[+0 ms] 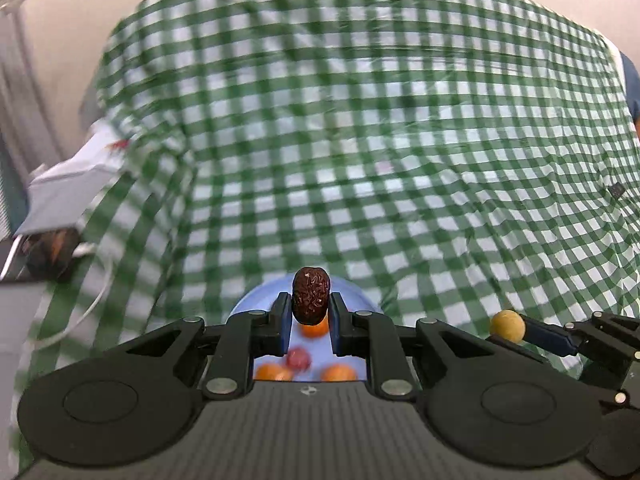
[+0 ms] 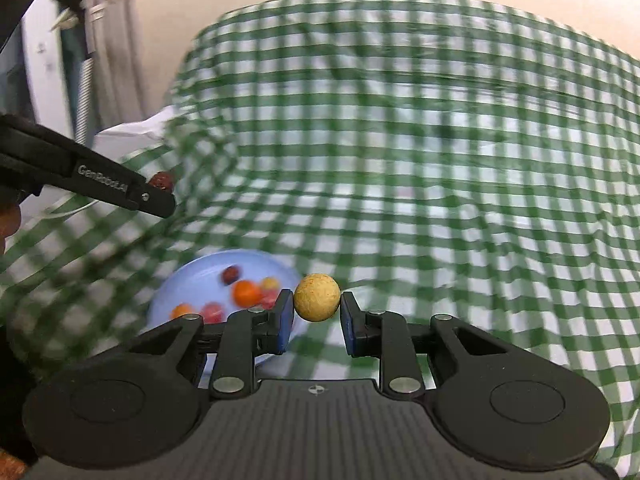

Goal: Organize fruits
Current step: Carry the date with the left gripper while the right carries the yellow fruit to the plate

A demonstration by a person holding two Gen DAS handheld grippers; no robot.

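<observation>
Wrinkled dark red date (image 1: pixel 311 296): pinched in left tongs (image 1: pixel 310 320), above blue plate (image 1: pixel 256 300). Tan round fruit (image 2: pixel 317 297): pinched in right tongs (image 2: pixel 316 318), beside the plate of orange and red fruits (image 2: pixel 246 294). Green-checked cloth (image 2: pixel 440 200) covers surface.

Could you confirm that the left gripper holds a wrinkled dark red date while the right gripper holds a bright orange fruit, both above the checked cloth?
Not quite: the right gripper holds a tan-yellow round fruit, as the right wrist view shows. The left gripper does hold the date.
</observation>
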